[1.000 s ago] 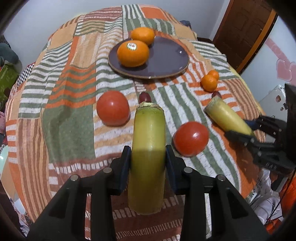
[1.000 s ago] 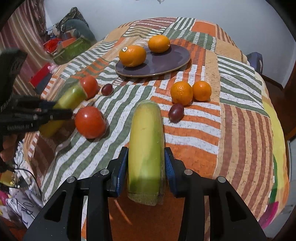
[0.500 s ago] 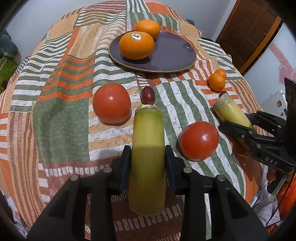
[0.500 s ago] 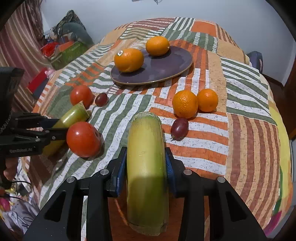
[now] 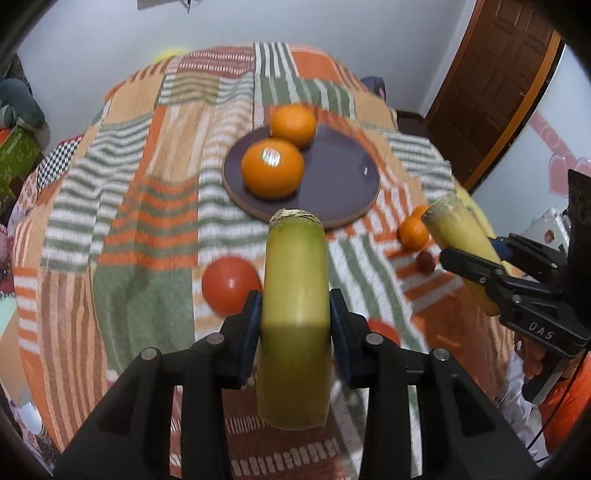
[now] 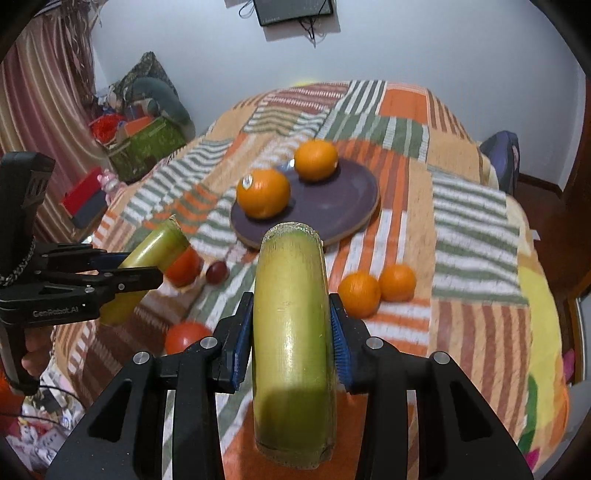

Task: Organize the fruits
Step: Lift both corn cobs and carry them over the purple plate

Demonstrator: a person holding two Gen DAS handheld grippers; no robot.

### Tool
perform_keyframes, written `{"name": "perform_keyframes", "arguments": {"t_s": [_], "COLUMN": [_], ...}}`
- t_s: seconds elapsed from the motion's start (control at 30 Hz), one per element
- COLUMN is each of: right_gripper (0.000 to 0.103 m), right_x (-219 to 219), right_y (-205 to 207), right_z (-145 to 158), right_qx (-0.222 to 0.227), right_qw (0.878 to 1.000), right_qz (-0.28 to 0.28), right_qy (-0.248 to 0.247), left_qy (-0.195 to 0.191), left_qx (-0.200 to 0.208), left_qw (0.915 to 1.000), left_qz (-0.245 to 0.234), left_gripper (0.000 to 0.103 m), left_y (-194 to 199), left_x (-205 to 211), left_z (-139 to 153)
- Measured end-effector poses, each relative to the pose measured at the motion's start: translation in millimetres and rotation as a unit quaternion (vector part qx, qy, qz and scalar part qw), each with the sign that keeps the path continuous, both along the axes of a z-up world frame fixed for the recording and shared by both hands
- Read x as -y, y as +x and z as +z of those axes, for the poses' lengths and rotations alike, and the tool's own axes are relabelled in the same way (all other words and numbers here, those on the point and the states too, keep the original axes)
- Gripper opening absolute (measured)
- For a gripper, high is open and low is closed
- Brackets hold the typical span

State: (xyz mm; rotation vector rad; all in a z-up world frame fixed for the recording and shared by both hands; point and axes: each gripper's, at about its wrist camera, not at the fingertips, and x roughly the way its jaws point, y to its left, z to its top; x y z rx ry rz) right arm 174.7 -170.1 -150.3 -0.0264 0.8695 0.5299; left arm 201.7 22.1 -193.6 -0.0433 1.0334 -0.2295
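My left gripper (image 5: 293,325) is shut on a yellow-green sugarcane piece (image 5: 293,314) held above the bed. My right gripper (image 6: 291,332) is shut on a second sugarcane piece (image 6: 291,325); it also shows in the left wrist view (image 5: 461,236) at the right. A dark purple plate (image 5: 332,184) holds two oranges (image 5: 272,172) at the bed's middle. Two red tomatoes (image 5: 229,284) lie near the front. Two small oranges (image 6: 376,288) and a dark grape (image 6: 217,272) lie on the cover.
The bed has a striped patchwork cover (image 5: 147,206). A brown door (image 5: 495,81) is at the right. Boxes and clutter (image 6: 144,136) sit on the floor left of the bed. A dark screen (image 6: 291,11) hangs on the far wall.
Both grippers have lifted and tilted up with their sugarcane pieces; the plate now sits lower and farther in view, and the walls show above the bed.
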Motion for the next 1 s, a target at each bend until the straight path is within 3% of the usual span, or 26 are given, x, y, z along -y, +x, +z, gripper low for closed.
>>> {"name": "perform_keyframes", "arguments": {"t_s": [0.3,1.0], "right_gripper": [0.035,0.035], "right_x": [3,-2], "right_y": [39,115], "right_z": [14,-12], "right_qx": [0.027,0.012], "right_qw": [1.000,0.999], "right_qz": [-0.015,-0.026], "right_qy": [-0.002,-0.034], "left_qy": [-0.007,-0.017], "left_qx": [0.017,-0.013], "left_qw": [0.9997,0.9993], "left_qz": [-0.017,-0.030], "left_gripper": [0.036,0.036], "left_y": [38,133], "left_x": [21,57], "left_z": [11,-28]}}
